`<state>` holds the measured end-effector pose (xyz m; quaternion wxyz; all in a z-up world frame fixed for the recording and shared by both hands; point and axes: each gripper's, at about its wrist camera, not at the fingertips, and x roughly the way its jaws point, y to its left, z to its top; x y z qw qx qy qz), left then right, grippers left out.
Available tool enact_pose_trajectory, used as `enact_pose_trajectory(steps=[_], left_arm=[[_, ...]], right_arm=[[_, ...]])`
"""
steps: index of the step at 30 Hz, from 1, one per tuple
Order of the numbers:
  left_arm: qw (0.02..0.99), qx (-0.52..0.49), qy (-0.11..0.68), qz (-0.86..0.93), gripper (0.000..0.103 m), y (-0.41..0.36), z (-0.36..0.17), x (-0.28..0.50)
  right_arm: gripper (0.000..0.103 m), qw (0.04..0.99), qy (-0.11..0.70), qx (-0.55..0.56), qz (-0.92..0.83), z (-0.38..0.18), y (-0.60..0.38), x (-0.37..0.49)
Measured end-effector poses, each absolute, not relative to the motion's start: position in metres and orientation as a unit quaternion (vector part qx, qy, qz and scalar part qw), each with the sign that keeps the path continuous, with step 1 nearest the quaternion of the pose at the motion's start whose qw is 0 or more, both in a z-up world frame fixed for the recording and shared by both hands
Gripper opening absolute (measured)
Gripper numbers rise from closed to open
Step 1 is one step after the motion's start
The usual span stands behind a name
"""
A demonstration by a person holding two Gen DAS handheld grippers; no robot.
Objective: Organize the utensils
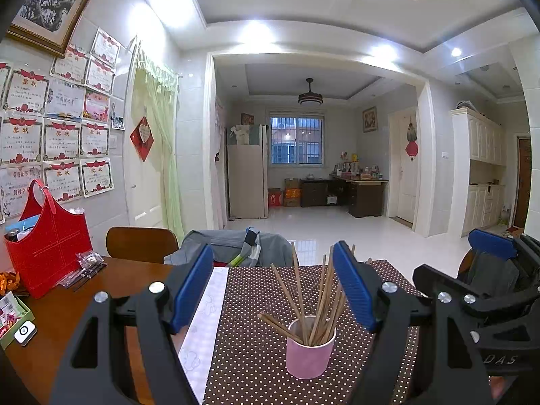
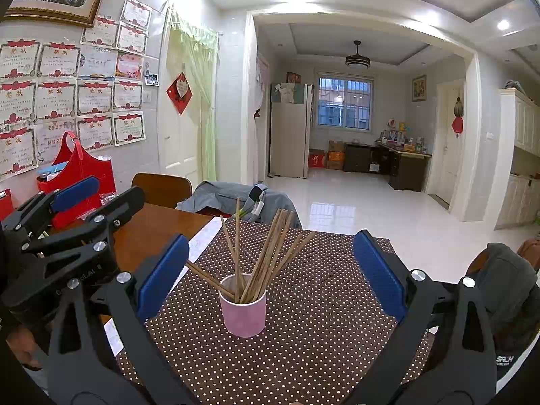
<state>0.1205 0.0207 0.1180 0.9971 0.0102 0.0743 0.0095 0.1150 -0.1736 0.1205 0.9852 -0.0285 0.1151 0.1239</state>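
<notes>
A pink cup (image 1: 309, 351) (image 2: 243, 312) stands upright on a brown polka-dot mat (image 1: 256, 347) (image 2: 320, 303). Several wooden chopsticks (image 1: 320, 300) (image 2: 266, 256) lean fanned out inside it. In the left wrist view my left gripper (image 1: 273, 287) is open and empty, its blue pads (image 1: 192, 290) wide apart, with the cup low between them, nearer the right pad. My right gripper (image 2: 270, 275) is also open and empty, and the cup sits just beyond and between its fingers. Each gripper shows in the other's view, the right gripper (image 1: 465, 256) at the right edge and the left gripper (image 2: 104, 192) at the left.
A red bag (image 1: 47, 246) (image 2: 81, 172) stands at the wooden table's (image 1: 67, 317) far left, with clear plastic packets (image 1: 84, 266) beside it. A small box and a white device (image 1: 25, 330) lie at the left edge. Chairs draped with grey clothing (image 1: 236, 243) (image 2: 506, 287) stand behind and to the right.
</notes>
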Motion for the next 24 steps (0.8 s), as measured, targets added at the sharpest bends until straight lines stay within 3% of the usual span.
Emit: enact_pose_trajectory(steps=[24], left_arm=[[0.997, 0.01, 0.075, 0.009, 0.072, 0.0213, 0.1186, 0.1206]], right_arm=[[0.096, 0.986, 0.115, -0.031, 0.121, 0.1181, -0.1739, 0.1147]])
